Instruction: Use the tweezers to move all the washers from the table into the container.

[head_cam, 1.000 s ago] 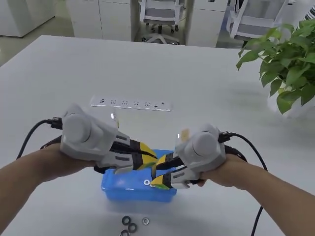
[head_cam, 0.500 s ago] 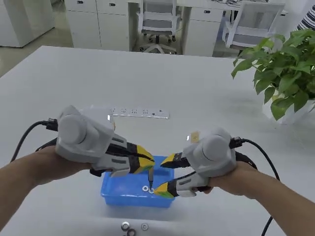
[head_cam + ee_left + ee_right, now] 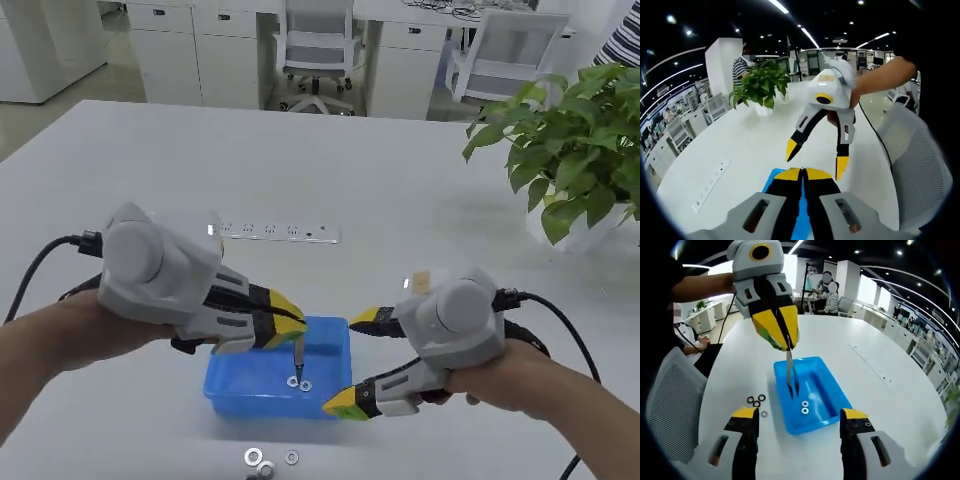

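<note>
Two washers [image 3: 804, 403] lie on the floor of the blue container [image 3: 230, 385], touching or nearly touching each other. A small cluster of further washers [image 3: 252, 457] sits on the table [image 3: 400, 180] just beside the container's near wall, at 6 o'clock from it in the head view.

The tweezers [image 3: 791, 372] hang tip-down inside the container, their points just beside the two washers and carrying nothing that I can make out. The left gripper [image 3: 290, 322] has its jaws pressed together on the tweezers' upper end. The right gripper [image 3: 350, 362] hovers at 3 o'clock of the container with its jaws spread wide and nothing between them.

I judge this to be the drop-off step, with the tweezers empty over the container. The task looks only partly done, since the cluster on the table is not yet moved. The next move calls for lifting the tips clear of the near wall and bringing them down toward 6 o'clock onto one washer at the edge of the cluster. The pinch must be fine enough to catch a thin, flat ring off a smooth top.

The table is white, plain and matte. A white power strip [image 3: 275, 231] lies at 12 o'clock beyond the container, and a potted plant [image 3: 570, 150] stands at 2 o'clock. Past the table's far edge are office chairs [image 3: 320, 40] and white cabinets. The right gripper view shows seated people [image 3: 830, 295] in a bright open office.
</note>
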Tool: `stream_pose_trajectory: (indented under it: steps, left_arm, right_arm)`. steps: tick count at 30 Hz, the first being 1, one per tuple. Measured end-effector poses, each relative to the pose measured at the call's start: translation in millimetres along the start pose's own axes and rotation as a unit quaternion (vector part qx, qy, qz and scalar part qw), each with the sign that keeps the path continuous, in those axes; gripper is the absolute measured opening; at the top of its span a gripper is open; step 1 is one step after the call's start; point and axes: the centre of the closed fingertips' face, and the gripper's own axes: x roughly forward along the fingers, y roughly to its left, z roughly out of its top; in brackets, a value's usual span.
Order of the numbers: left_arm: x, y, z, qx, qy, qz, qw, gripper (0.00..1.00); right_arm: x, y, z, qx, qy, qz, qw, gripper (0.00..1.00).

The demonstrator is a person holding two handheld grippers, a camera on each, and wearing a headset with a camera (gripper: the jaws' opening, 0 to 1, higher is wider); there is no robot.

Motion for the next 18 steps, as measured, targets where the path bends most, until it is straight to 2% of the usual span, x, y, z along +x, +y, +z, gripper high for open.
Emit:
stream_pose_trajectory:
  steps: [8,18]
  left_arm:
    - [-7.6,-6.3,2.0,-0.002,0.006,0.001,1.0,0.05]
    - [-15.0,-13.4,6.1,-0.004,0.005,0.003,1.0,0.05]
  right_arm:
    - [-3.1,3.0,-3.0,0.013,-0.006,-0.017,0.9998,0.82]
    - [-6.6,13.7,-11.2,0.031,-0.01,-0.024,0.9992,0.92]
